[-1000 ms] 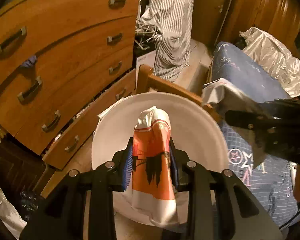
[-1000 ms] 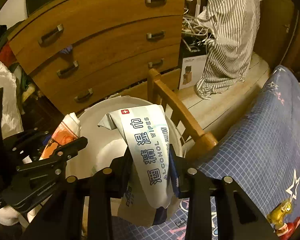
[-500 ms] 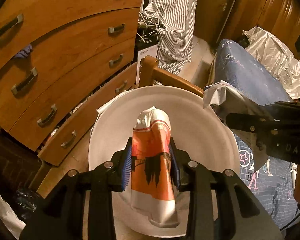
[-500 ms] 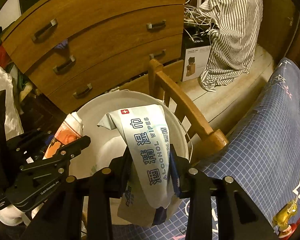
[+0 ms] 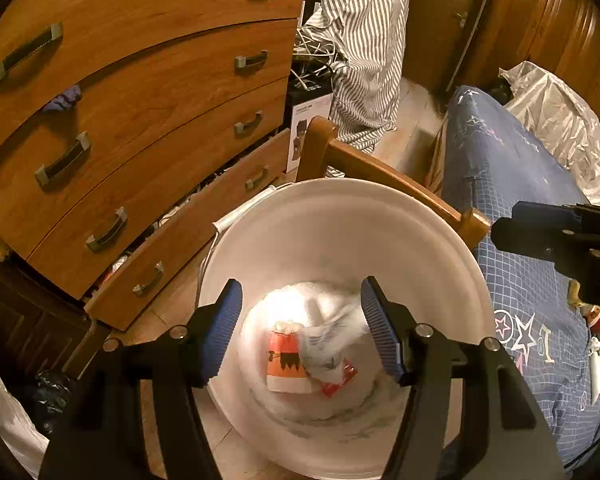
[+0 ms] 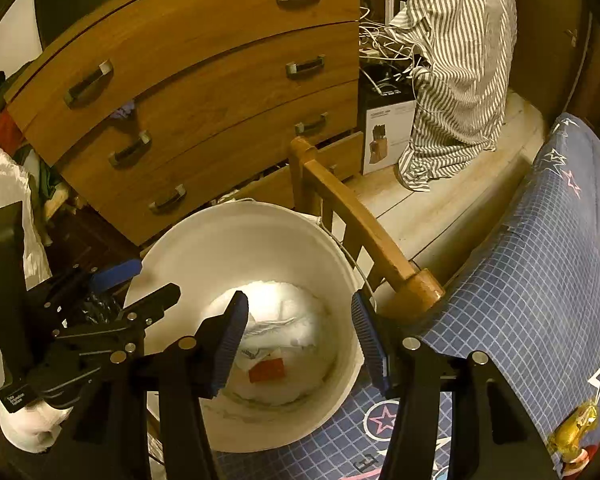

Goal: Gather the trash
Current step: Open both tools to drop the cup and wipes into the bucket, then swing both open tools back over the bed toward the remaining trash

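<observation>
A white bucket stands on the floor beside a wooden chair, and both grippers hang over its mouth. My left gripper has its jaws opening with nothing between the pads. At the bucket's bottom lies the orange and white wrapper, next to a pale wipes packet and a small red scrap. My right gripper is also opening and holds nothing. Below it the same bucket shows white crumpled trash and the red scrap. The left gripper appears at the left of the right wrist view.
A wooden chest of drawers stands behind the bucket, its lowest drawer pulled out. The wooden chair rail borders the bucket's right side. A blue star-patterned cloth covers the surface on the right. A striped garment hangs at the back.
Both grippers have opened. The orange wrapper has dropped from the left gripper and the wipes packet from the right gripper; both now lie at the bottom of the bucket.
</observation>
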`<state>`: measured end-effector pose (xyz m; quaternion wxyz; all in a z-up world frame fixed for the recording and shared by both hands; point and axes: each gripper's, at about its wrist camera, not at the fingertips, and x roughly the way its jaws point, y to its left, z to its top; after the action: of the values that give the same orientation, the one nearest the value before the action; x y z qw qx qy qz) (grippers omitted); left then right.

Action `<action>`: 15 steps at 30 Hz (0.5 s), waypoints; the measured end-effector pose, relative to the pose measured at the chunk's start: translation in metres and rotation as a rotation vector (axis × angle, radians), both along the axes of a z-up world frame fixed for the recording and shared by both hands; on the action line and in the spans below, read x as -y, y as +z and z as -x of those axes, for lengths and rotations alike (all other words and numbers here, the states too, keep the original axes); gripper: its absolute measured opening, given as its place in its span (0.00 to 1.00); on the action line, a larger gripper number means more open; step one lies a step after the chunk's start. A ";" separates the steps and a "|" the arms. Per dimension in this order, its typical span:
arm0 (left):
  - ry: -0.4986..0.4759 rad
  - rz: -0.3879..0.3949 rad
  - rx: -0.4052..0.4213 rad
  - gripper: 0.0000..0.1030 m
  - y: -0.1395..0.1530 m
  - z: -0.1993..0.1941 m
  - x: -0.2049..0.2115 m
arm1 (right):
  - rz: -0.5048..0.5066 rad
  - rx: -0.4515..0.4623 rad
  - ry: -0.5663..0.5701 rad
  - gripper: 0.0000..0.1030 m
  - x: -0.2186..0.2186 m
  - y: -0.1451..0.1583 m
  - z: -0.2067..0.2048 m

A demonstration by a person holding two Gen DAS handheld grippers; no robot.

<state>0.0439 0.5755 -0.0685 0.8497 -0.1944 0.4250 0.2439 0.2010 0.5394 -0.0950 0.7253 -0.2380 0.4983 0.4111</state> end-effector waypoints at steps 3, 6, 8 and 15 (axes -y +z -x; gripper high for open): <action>-0.002 -0.001 -0.001 0.58 0.000 0.000 0.000 | -0.005 0.000 -0.006 0.54 0.002 0.002 -0.002; -0.005 -0.002 0.000 0.58 0.001 0.001 0.001 | -0.010 0.000 -0.007 0.54 0.007 0.005 -0.002; -0.008 -0.002 0.004 0.58 0.003 0.002 0.003 | -0.016 0.002 -0.006 0.54 0.012 0.007 -0.001; -0.075 -0.010 0.041 0.58 0.016 -0.001 0.044 | -0.118 0.043 -0.032 0.54 0.071 0.030 0.014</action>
<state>0.0453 0.5319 -0.0522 0.8679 -0.1791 0.4132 0.2097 0.1875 0.4685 -0.0646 0.7552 -0.1957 0.4612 0.4227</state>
